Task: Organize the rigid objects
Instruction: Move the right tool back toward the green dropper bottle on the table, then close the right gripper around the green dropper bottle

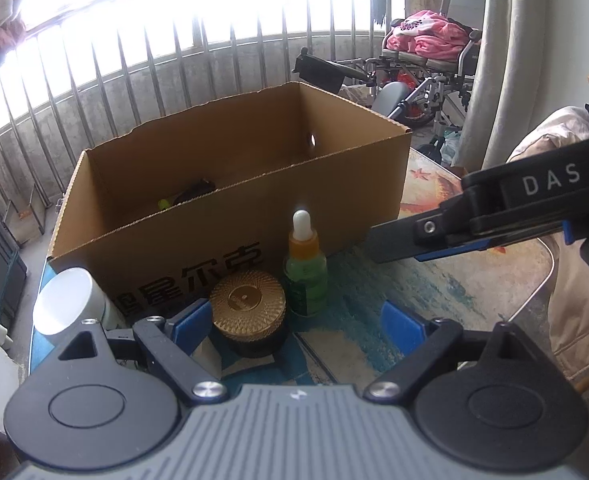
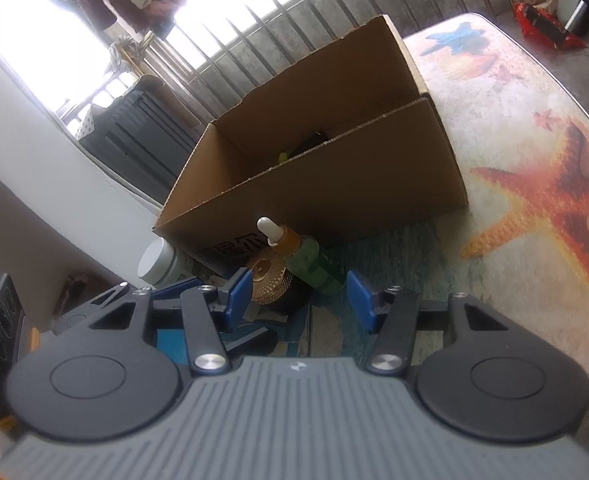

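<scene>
A gold-lidded black jar (image 1: 247, 305) (image 2: 269, 275), a green dropper bottle (image 1: 305, 270) (image 2: 314, 261) with a white bulb and a white-capped jar (image 1: 69, 305) (image 2: 158, 261) stand in front of an open cardboard box (image 1: 334, 196) (image 2: 374, 168). My left gripper (image 1: 297, 322) is open wide just before them, with its left pad (image 1: 192, 319) beside the gold jar. My right gripper (image 2: 300, 295) (image 1: 394, 240) is open too, coming in from the right with the jar and bottle just beyond its tips. Neither gripper holds anything.
A dark object with a yellow-green part (image 1: 190, 196) lies inside the box. The table (image 2: 534, 140) has a starfish-print cover and a rounded edge at the right. Behind are a metal railing (image 1: 154, 60), a curtain (image 1: 494, 60) and a wheelchair (image 1: 426, 72) with pink cloth.
</scene>
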